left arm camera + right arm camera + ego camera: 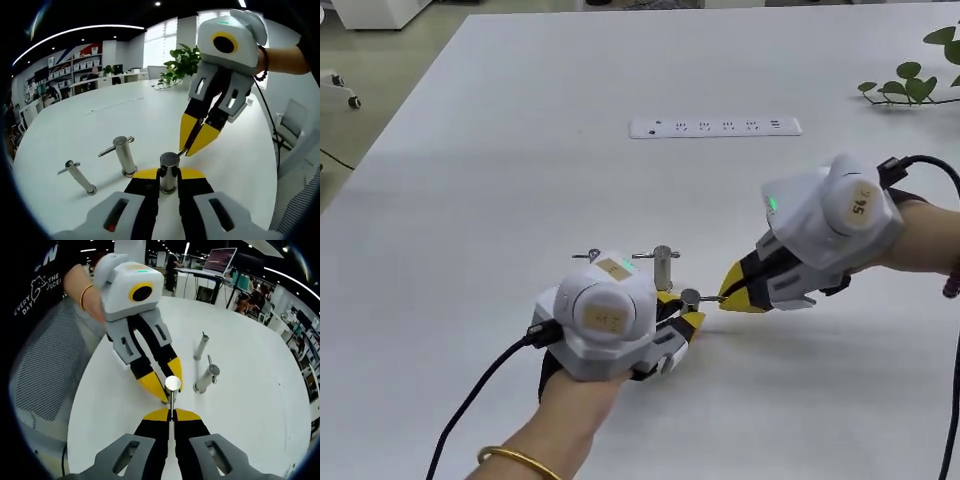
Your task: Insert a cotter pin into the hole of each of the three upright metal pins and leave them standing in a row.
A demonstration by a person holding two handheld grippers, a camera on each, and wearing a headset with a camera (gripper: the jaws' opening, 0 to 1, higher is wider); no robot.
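Three upright metal pins stand on the white table (pixel 500 200). My left gripper (pixel 685 318) is shut on the nearest pin (pixel 169 170) low on its shaft. From the right, my right gripper (pixel 725 295) is shut on a thin cotter pin (pixel 171 401) whose tip meets the top of that pin (pixel 173 384). Behind it stands the middle pin (pixel 124 156) with a cotter pin through it. The far pin (pixel 79 176) also carries a cotter pin and is partly hidden behind the left gripper in the head view.
A white power strip (pixel 715 127) lies further back on the table. Plant leaves (pixel 918 82) reach in at the back right. Black cables (pixel 480 390) trail from both grippers toward the near edge.
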